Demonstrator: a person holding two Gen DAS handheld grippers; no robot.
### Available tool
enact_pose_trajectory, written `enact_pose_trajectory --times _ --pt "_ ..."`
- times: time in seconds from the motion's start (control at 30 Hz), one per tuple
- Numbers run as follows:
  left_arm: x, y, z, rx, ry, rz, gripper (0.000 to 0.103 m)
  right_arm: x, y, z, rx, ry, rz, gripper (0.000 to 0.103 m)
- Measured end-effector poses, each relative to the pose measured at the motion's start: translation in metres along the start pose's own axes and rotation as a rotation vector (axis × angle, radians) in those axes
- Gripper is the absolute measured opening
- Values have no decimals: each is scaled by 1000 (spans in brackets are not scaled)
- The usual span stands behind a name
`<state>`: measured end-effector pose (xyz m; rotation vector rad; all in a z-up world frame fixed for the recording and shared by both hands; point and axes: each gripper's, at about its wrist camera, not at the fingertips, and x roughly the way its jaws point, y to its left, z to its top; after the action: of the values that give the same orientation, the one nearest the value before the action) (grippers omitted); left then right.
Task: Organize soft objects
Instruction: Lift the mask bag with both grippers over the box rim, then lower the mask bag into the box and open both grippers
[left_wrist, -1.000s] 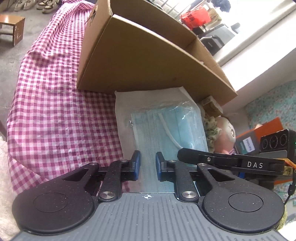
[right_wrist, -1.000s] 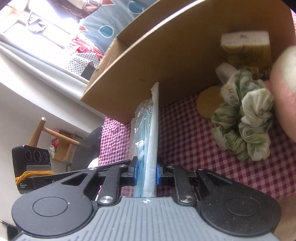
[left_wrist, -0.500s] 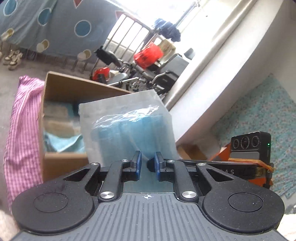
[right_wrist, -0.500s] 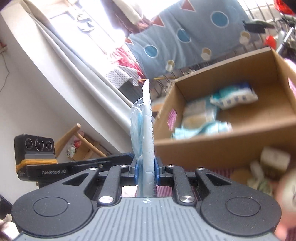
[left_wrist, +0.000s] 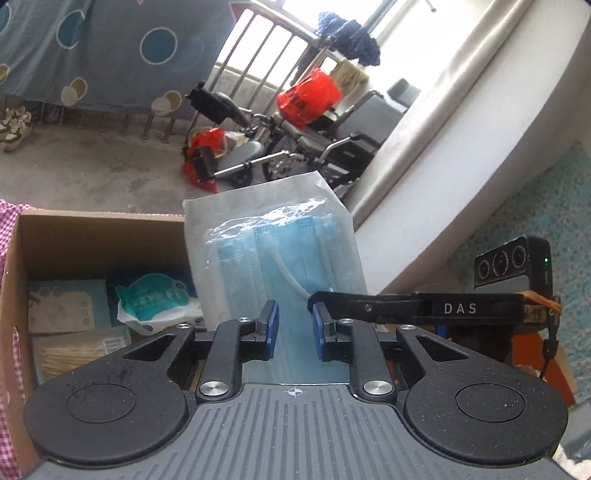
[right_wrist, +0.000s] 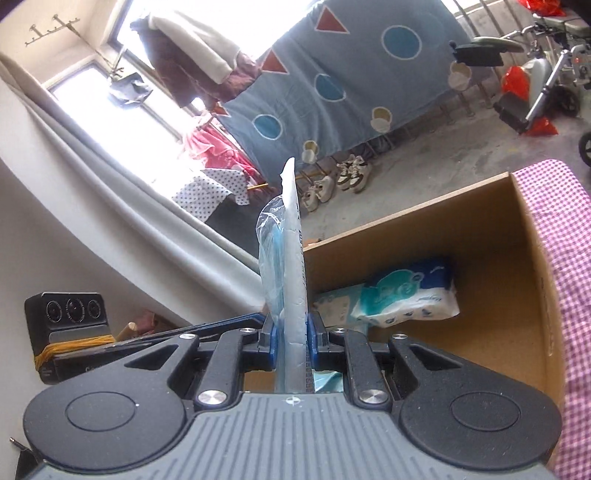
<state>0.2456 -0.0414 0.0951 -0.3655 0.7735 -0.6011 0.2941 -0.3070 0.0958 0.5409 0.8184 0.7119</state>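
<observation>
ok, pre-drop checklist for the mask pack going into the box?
1. Right tool clamped on the clear plastic pack of blue face masks: ok, pads press both faces.
2. Left tool clear of the pack: ok, jaws have just been opening, pads stand apart from it.
3. Pack over the open brown cardboard box: cannot tell, it shows at the box's corner.
4. Free floor space in the box: ok, bare cardboard beside the white-and-teal soft tissue pack.
5. Box flaps out of the way: ok, top open.
</observation>
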Motion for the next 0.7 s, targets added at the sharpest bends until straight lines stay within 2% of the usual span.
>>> enact_pose_trajectory --times 0.03,0.07,0.1,0.23,0.3,0.37,0.47,0.53,0.6,0.7 --pt "3 3 -1 -15 8 4 37 6 -10 6 3 12 -22 17" --pt "5 7 -3 -31 7 -1 51 12 -19 11 11 22 -43 17" --pt "4 10 -5 -38 1 -4 61 19 -30 17 18 38 -71 17" --pt "-16 16 -17 -10 -37 69 73 51 -57 29 4 107 -196 17" --pt "-31 21 -27 -2 -51 97 85 67 -66 33 -13 147 -252 17" --pt "-46 28 -37 -6 -64 110 93 80 -70 35 -51 176 -321 17" --pt "-68 40 -52 -24 -92 124 99 93 -69 33 -97 216 -394 19" --pt "-81 47 -62 -45 -107 133 100 99 -67 32 -111 237 -442 21" --pt "-93 55 -72 -73 -117 136 102 103 -64 31 -117 250 -494 34" --pt "-104 67 -85 -108 -122 141 102 108 -57 32 -185 251 -591 44"
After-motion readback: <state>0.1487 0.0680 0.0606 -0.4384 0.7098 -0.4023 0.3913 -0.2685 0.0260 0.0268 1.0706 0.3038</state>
